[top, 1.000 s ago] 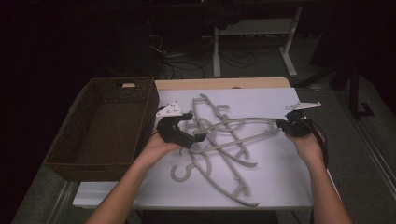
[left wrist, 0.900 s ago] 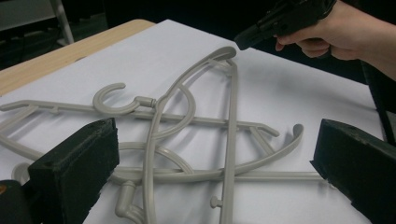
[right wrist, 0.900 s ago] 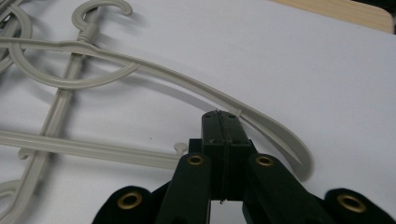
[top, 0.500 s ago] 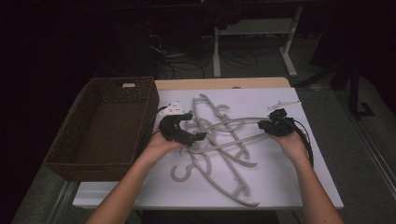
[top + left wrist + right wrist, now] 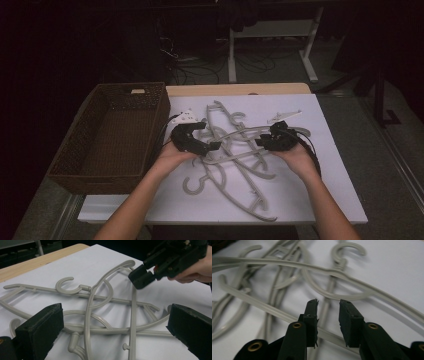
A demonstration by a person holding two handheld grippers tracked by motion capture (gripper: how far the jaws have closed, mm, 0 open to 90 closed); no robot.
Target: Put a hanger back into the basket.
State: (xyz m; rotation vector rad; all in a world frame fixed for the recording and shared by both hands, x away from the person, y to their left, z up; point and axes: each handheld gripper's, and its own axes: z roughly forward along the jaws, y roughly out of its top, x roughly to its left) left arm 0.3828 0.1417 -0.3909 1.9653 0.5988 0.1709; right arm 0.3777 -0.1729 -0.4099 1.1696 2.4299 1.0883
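Several grey plastic hangers (image 5: 235, 150) lie tangled on a white sheet (image 5: 325, 165). My left gripper (image 5: 211, 136) rests at the pile's left side. Its jaws stand wide open in the left gripper view (image 5: 115, 340), and the hangers (image 5: 100, 315) lie on the sheet between and beyond them, untouched. My right gripper (image 5: 261, 140) is at the pile's right side, over a curved hanger arm. Its jaws have just been opening and stand a little apart (image 5: 329, 312). Hanger bars (image 5: 332, 271) lie under and beyond the tips, and nothing is pinched. The right gripper (image 5: 143, 277) also hangs above the pile.
A brown wicker basket (image 5: 95, 181) stands against the sheet's left edge, close to my left hand. A bare wooden strip of the table (image 5: 240, 89) runs along the far side. The front and right of the sheet are bare. Cables and desk legs lie on the dark floor beyond.
My right hand has moved left, from the sheet's right part to the hanger pile, and its jaws have parted. The left hand and the hangers have stayed put.
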